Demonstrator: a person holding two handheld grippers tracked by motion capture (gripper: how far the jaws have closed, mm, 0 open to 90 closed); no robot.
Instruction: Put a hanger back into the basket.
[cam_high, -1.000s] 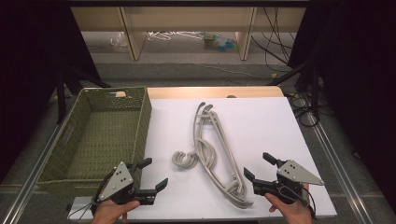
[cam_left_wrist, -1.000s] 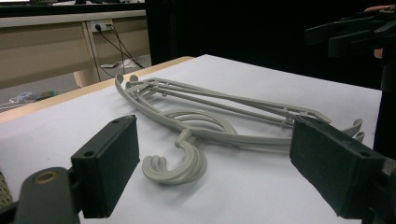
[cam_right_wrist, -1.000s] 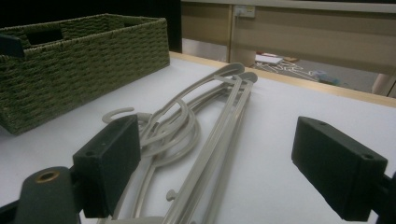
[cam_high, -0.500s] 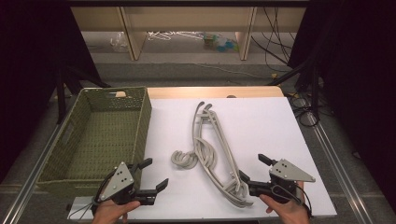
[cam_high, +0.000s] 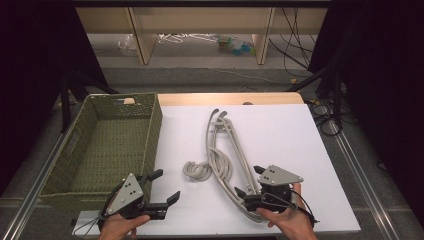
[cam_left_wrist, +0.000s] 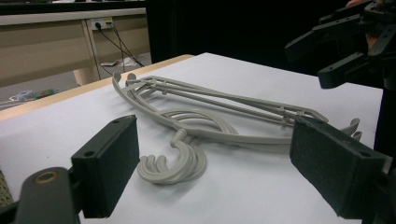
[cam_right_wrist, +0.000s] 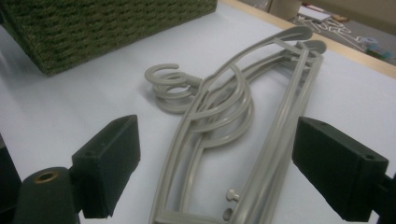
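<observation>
A stack of grey plastic hangers (cam_high: 225, 155) lies on the white table top (cam_high: 280, 130), hooks (cam_high: 196, 170) pointing left toward the basket. In the right gripper view the hangers (cam_right_wrist: 233, 121) run between the two jaws. My right gripper (cam_high: 248, 187) is open at the near end of the stack, its jaws on either side of the hanger bars. My left gripper (cam_high: 165, 185) is open near the table's front edge, left of the hooks, holding nothing. The left gripper view has the hangers (cam_left_wrist: 210, 116) ahead and the right gripper (cam_left_wrist: 338, 46) at the upper right.
A green woven basket (cam_high: 150, 135) stands on the left of the table, with nothing inside, and its corner (cam_right_wrist: 102, 28) appears in the right gripper view. Shelves and cables lie beyond the table's far edge. Dark stands flank both sides.
My right gripper has moved left and forward, from beside the hangers to straddling their near end. The left gripper has stayed where it was.
</observation>
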